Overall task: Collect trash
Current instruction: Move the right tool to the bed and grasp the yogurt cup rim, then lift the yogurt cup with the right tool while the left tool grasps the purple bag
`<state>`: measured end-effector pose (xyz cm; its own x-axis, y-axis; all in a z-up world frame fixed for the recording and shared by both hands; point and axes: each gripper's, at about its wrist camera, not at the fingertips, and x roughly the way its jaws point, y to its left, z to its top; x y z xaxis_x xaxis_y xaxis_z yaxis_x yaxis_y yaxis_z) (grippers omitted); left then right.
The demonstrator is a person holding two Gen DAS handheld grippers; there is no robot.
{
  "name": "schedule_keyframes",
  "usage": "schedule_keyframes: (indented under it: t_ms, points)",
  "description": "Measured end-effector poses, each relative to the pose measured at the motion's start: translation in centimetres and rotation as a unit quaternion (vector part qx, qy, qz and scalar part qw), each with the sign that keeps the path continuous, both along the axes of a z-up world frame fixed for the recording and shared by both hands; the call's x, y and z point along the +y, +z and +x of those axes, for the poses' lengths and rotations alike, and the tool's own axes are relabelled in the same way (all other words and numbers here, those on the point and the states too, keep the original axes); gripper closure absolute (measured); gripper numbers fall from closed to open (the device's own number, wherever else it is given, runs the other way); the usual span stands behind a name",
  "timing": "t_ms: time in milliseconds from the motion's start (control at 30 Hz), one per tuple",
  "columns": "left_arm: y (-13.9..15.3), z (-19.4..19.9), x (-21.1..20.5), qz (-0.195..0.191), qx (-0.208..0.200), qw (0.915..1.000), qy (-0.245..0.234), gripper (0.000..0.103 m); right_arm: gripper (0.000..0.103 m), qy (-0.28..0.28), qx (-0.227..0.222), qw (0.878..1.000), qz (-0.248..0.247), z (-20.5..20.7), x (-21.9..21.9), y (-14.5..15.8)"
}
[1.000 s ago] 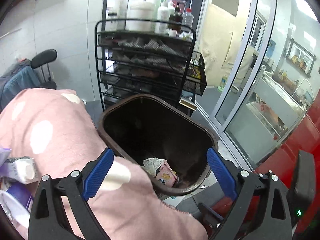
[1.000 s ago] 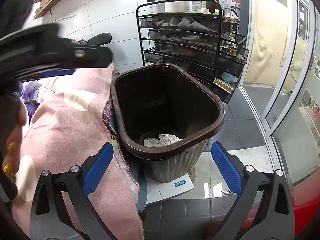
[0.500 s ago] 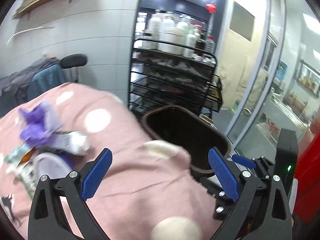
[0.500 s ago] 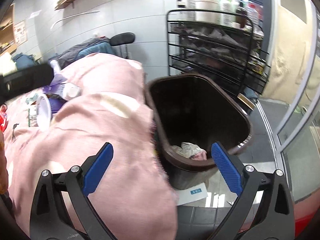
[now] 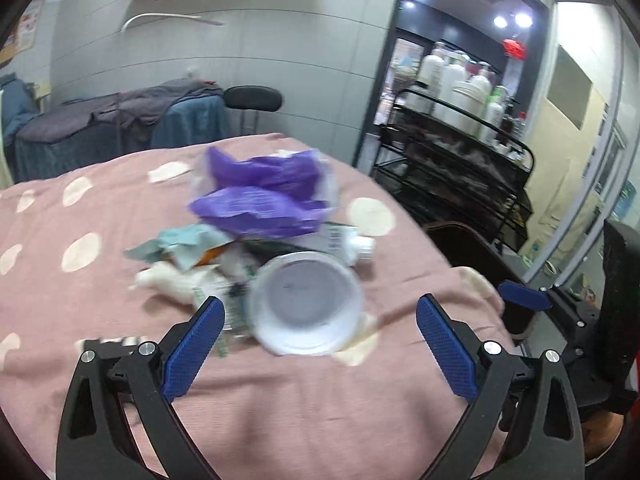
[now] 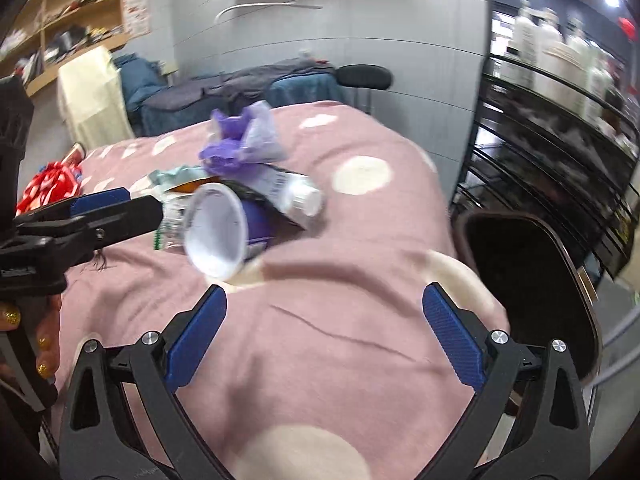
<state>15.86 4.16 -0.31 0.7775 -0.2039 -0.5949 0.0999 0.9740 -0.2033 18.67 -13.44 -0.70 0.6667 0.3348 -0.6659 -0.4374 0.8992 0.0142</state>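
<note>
A pile of trash lies on the pink spotted blanket (image 5: pixel 280 400): a white paper cup on its side (image 5: pixel 306 308) (image 6: pixel 218 232), a purple plastic bag (image 5: pixel 264 196) (image 6: pixel 240 140), a white tube (image 5: pixel 348 240) (image 6: pixel 294 192), and teal and white wrappers (image 5: pixel 180 244). My left gripper (image 5: pixel 316 344) is open and empty, just short of the cup. My right gripper (image 6: pixel 324 336) is open and empty, over bare blanket. The left gripper also shows at the left edge of the right wrist view (image 6: pixel 80 216). The dark brown trash bin (image 6: pixel 532 280) (image 5: pixel 476 256) stands at the blanket's right edge.
A black wire shelf cart with white bottles (image 5: pixel 460 140) (image 6: pixel 560 100) stands behind the bin. A second bed with dark cloths (image 5: pixel 120 120) and a black stool (image 5: pixel 252 98) sit by the tiled wall. A red patterned item (image 6: pixel 52 184) lies far left on the blanket.
Both grippers have swung left, away from the trash bin and toward the trash pile. The bin, once centred in both views, now sits at the right edge. Both stay open and empty.
</note>
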Motion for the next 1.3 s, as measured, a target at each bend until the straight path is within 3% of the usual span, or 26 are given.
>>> schedule_keyframes:
  t_ms: [200, 400, 500, 600, 667, 733, 1100, 1300]
  points:
    - [-1.3, 0.2, 5.0, -0.003, 0.017, 0.999, 0.042, 0.01, 0.009, 0.039, -0.001, 0.998, -0.043, 1.7, 4.4, 0.1]
    - [-1.6, 1.1, 7.6, 0.001, 0.03, 0.9979, 0.058, 0.014, 0.031, 0.05, 0.02, 0.994, -0.093, 4.9, 8.2, -0.9]
    - [-1.4, 1.8, 8.0, 0.009, 0.034, 0.9978, 0.056, 0.015, 0.044, 0.052, 0.042, 0.992, -0.105, 6.6, 9.0, -1.8]
    - [-1.1, 2.5, 7.7, 0.014, 0.03, 0.9985, 0.044, 0.015, 0.064, 0.055, 0.07, 0.99, -0.108, 8.1, 9.4, -2.9]
    - [-1.0, 3.0, 7.3, 0.019, 0.029, 0.9988, 0.036, 0.015, 0.086, 0.058, 0.088, 0.99, -0.099, 8.6, 9.3, -3.3]
    - [-0.9, 3.4, 6.8, 0.022, 0.028, 0.999, 0.028, 0.015, 0.093, 0.061, 0.095, 0.99, -0.086, 8.7, 8.9, -3.3]
    - [-0.3, 3.7, 6.3, 0.024, 0.018, 0.9995, 0.013, 0.016, 0.094, 0.059, 0.067, 0.996, -0.019, 5.7, 5.3, -0.4]
    - [-0.4, 4.6, 4.0, 0.037, 0.02, 0.9991, -0.009, 0.016, 0.094, 0.025, 0.042, 0.999, 0.012, 3.5, 1.4, 1.6]
